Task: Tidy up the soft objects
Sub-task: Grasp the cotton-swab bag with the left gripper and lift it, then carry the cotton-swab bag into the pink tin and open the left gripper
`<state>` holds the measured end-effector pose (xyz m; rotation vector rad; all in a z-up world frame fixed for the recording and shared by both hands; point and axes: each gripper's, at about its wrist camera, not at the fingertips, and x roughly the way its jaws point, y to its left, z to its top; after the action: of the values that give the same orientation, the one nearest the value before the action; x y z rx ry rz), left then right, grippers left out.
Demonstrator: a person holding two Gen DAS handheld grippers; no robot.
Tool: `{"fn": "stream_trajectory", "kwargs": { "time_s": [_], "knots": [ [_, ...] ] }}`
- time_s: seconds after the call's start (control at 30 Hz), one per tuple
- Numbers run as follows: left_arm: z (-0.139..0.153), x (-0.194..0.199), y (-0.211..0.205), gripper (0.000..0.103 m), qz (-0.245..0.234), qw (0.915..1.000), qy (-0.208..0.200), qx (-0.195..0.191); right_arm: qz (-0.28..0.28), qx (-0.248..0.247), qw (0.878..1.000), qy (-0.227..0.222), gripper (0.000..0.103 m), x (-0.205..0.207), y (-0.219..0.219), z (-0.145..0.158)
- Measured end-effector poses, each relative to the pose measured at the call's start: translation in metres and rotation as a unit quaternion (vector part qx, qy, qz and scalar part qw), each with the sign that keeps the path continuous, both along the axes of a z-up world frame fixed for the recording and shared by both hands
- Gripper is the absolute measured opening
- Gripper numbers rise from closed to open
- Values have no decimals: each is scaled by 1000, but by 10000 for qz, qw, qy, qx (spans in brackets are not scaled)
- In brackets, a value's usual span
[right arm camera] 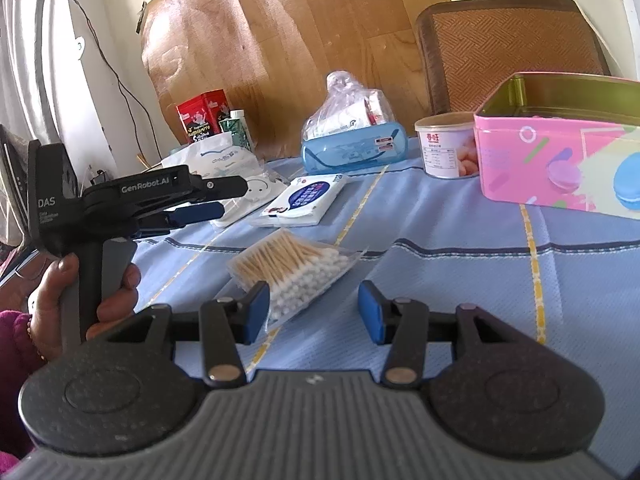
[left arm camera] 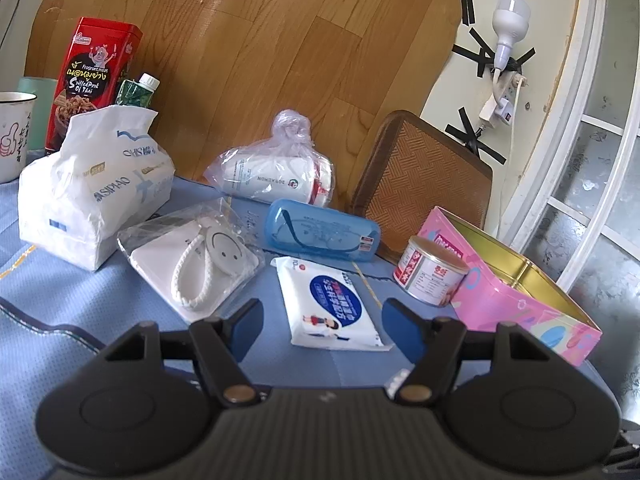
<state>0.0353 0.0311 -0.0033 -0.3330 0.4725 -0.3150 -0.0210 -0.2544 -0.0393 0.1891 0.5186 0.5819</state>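
- Hovering my left gripper (left arm camera: 322,326) low over the blue tablecloth (left arm camera: 80,320), jaws apart and empty; the wet-wipes pack (left arm camera: 330,306) lies flat just beyond the tips, at twelve o'clock.
- My right gripper (right arm camera: 314,312) is likewise released, jaws parted with nothing pressed between them. The bag of cotton swabs (right arm camera: 294,276) sits on the cloth at about eleven o'clock, its near corner just beside my left pad (touching or not, I cannot tell).
- Progress, as I judge it: barely begun. The pink tin (right arm camera: 560,160) stands open at one o'clock in the right view, and I see nothing soft inside, though much of its floor is hidden.
- Left to sort: wipes, swabs, the big tissue pack (left arm camera: 96,184) at ten o'clock, the bagged rope-handled pouch (left arm camera: 192,264) and the knotted plastic bag (left arm camera: 276,172) further back.
- Count: two grippers, one wipes pack, one swab bag, one tissue pack, one pouch, one knotted bag, one blue glasses case (left arm camera: 320,232), one small can (left arm camera: 430,276), one pink tin, one red tin (left arm camera: 94,76).
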Motion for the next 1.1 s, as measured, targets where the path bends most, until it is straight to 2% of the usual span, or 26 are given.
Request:
{"fn": "stream_trajectory", "kwargs": {
  "time_s": [0.27,0.37,0.57,0.7,0.77,0.8,0.83,0.9,0.97,1.1],
  "knots": [
    [3,-4,4,67,-203,9997,71,-135,26,-39,10000,-3,53,-1,3,1],
    [4,-10,9,67,-328,9990,149,-276,66,-59,10000,-7,65,-2,5,1],
    [4,-17,2,67,-743,9951,428,-495,185,-279,9994,-90,67,-1,13,-2],
    [0,-11,-18,67,-1021,9913,702,-441,267,-480,9984,-166,67,2,20,-1],
    [-7,-7,-28,63,-1112,9890,899,-388,295,-610,9975,-177,67,4,24,-1],
    [-11,-6,-34,53,-1228,9865,1006,-401,313,-675,9971,-170,67,6,26,-1],
    [-14,-7,-41,51,-1343,9847,1038,-400,340,-757,9964,-162,66,7,29,-2],
    [-11,-9,-57,50,-1452,9843,989,-169,289,-908,9950,-282,51,6,33,-3],
    [-3,-7,-70,50,-1483,9850,883,66,87,-1051,9936,-401,48,6,31,-3],
    [15,4,-93,50,-1700,9828,718,56,-272,-692,9963,-441,47,11,6,3]
  ]
}}
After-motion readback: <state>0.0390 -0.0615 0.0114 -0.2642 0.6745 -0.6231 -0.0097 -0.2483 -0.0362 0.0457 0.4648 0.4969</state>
